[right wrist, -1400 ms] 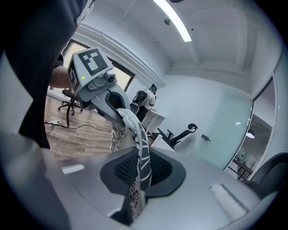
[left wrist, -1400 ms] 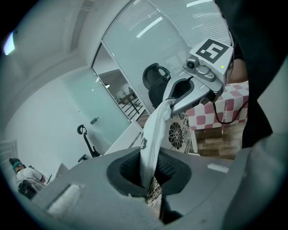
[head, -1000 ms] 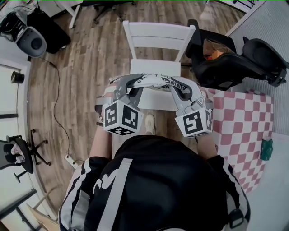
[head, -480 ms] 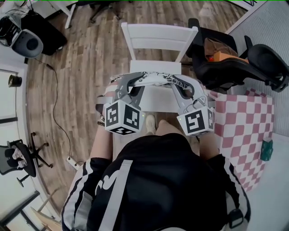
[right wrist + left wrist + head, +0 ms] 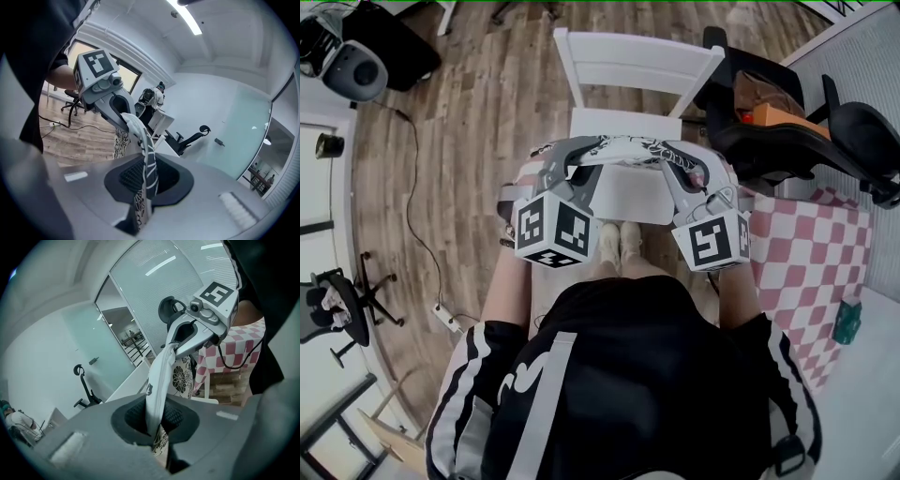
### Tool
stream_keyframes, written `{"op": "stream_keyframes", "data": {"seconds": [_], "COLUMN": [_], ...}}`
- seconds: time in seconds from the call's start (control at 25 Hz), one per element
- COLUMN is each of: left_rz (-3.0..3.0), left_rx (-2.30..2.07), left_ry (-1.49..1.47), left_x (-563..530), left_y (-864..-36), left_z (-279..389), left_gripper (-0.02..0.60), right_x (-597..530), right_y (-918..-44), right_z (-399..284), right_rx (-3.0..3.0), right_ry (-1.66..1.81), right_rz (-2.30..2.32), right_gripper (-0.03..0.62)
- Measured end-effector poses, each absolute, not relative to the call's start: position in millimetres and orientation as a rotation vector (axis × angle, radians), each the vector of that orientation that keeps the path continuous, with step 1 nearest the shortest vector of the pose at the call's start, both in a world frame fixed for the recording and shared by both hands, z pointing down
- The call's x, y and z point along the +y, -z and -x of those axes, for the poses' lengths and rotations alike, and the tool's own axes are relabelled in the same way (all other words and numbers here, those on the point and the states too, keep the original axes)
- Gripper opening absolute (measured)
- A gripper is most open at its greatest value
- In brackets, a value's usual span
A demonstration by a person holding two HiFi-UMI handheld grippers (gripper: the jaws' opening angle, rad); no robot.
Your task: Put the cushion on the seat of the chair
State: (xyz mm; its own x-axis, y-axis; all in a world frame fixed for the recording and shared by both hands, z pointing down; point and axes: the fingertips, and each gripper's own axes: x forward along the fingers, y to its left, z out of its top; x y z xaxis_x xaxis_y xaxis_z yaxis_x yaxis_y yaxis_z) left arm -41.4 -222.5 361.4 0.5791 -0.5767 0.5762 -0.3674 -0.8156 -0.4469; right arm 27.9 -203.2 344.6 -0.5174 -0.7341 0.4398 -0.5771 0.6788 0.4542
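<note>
A white cushion (image 5: 628, 150) with black flower print hangs stretched between my two grippers, just above the front part of the white chair's seat (image 5: 630, 192). My left gripper (image 5: 574, 156) is shut on its left edge, and the fabric (image 5: 157, 390) runs out of the jaws toward the other gripper. My right gripper (image 5: 679, 159) is shut on the right edge; the cloth (image 5: 146, 164) stands clamped between its pads. The chair's slatted backrest (image 5: 637, 64) is on the far side. The cushion's underside is hidden.
A black office chair (image 5: 787, 131) with an orange item on it stands right of the white chair. A pink checked cloth (image 5: 811, 262) lies lower right. A cable (image 5: 412, 197) runs over the wooden floor at left, near black gear (image 5: 356, 66). The person's shoes (image 5: 619, 239) sit before the chair.
Both grippers have carried the cushion forward and a little lower, so it now hangs over the seat rather than in front of it. The grips are unchanged.
</note>
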Motion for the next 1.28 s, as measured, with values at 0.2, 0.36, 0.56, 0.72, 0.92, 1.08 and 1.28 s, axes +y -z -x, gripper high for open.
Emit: {"op": "stream_keyframes", "data": {"seconds": [0.2, 0.36, 0.56, 0.72, 0.92, 1.08, 1.28], "left_rz": [2.541, 2.553, 2.549, 2.553, 2.564, 2.552, 2.525], "left_rx": [0.774, 0.778, 0.765, 0.746, 0.742, 0.748, 0.748], "left_ry": [1.092, 1.114, 1.159, 1.186, 1.206, 1.232, 1.255], "left_x": [-236.3, -252.2, -271.8, -287.8, -312.7, -331.0, -353.9], "left_y": [-376.4, -392.6, -413.5, -428.7, -444.0, -452.3, -462.3], "left_z": [35.0, 33.0, 28.1, 25.5, 21.4, 19.2, 15.2], "left_gripper": [0.021, 0.021, 0.021, 0.021, 0.021, 0.021, 0.021], "right_x": [-217.3, -232.1, -253.1, -269.0, -292.2, -309.9, -333.9], "right_y": [-361.9, -377.3, -404.8, -419.5, -434.2, -445.0, -453.7], "right_z": [-35.5, -37.4, -45.0, -47.5, -51.9, -53.9, -57.6], "right_rx": [-2.288, -2.289, -2.293, -2.291, -2.305, -2.313, -2.302], "right_ry": [0.343, 0.355, 0.382, 0.378, 0.346, 0.344, 0.361], "right_rz": [-0.950, -0.898, -0.848, -0.818, -0.809, -0.786, -0.767], "right_gripper": [0.018, 0.018, 0.018, 0.018, 0.018, 0.018, 0.018]}}
